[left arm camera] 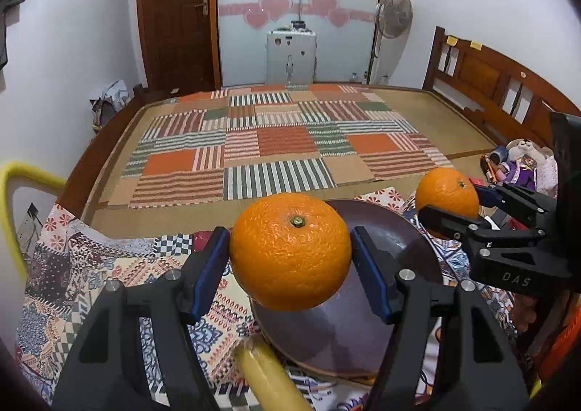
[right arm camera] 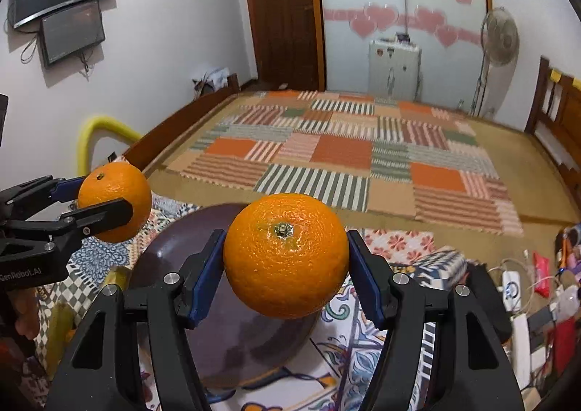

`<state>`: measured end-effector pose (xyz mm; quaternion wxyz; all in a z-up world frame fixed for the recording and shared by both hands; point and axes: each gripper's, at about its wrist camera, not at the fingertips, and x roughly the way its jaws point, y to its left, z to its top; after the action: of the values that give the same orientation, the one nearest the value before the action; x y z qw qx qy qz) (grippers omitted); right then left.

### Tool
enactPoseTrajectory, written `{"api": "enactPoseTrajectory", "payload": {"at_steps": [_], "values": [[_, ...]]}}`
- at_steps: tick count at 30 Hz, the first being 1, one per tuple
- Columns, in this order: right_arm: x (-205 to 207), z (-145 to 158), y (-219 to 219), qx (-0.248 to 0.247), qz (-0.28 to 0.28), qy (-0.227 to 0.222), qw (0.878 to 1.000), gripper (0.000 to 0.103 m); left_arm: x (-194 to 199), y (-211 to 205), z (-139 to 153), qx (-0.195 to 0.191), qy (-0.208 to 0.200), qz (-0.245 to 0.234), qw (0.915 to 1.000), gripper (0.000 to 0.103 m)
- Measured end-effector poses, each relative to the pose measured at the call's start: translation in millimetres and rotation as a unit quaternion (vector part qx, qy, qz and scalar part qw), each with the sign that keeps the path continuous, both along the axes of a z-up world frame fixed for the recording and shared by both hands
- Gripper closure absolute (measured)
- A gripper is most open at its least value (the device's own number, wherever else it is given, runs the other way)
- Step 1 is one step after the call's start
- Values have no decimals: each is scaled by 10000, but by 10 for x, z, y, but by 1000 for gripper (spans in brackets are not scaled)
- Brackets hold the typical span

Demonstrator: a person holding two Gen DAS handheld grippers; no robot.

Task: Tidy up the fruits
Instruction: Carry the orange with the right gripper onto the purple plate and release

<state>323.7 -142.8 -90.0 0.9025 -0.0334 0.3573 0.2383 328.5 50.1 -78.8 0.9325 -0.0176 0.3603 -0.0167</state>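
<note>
Oranges fill both my grippers. Left wrist view: my left gripper (left arm camera: pixel 290 258) is clamped on a round, pebbly-skinned orange (left arm camera: pixel 289 251), stem up, above a smooth dark plate (left arm camera: pixel 395 233). Right wrist view: my right gripper (right arm camera: pixel 285 265) pinches a second orange (right arm camera: pixel 286 255) above the plate's right edge, over patterned cloth (right arm camera: pixel 392 244).

orange (left arm camera: pixel 290 251): I see dimpled, glossy peel
plate (left arm camera: pixel 392 236): smooth, glossy brown
cloth (left arm camera: pixel 72 265): matt patterned fabric
pads (right arm camera: pixel 203 276): matt blue
</note>
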Motion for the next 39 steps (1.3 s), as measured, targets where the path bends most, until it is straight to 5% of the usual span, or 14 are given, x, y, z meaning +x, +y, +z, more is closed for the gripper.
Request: {"api": "enactPoseTrajectory", "payload": {"at_steps": [12, 22, 39], "values": [[200, -267, 149, -208, 261, 590, 9977, 41, 462, -3, -386, -53, 792, -138, 9967, 36], [249, -302, 189, -332, 464, 617, 9965, 40, 653, 11, -512, -155, 1136, -152, 9933, 36], [132, -227, 134, -458, 484, 485, 9966, 36, 555, -44, -407, -1, 1011, -242, 9946, 34]]}}
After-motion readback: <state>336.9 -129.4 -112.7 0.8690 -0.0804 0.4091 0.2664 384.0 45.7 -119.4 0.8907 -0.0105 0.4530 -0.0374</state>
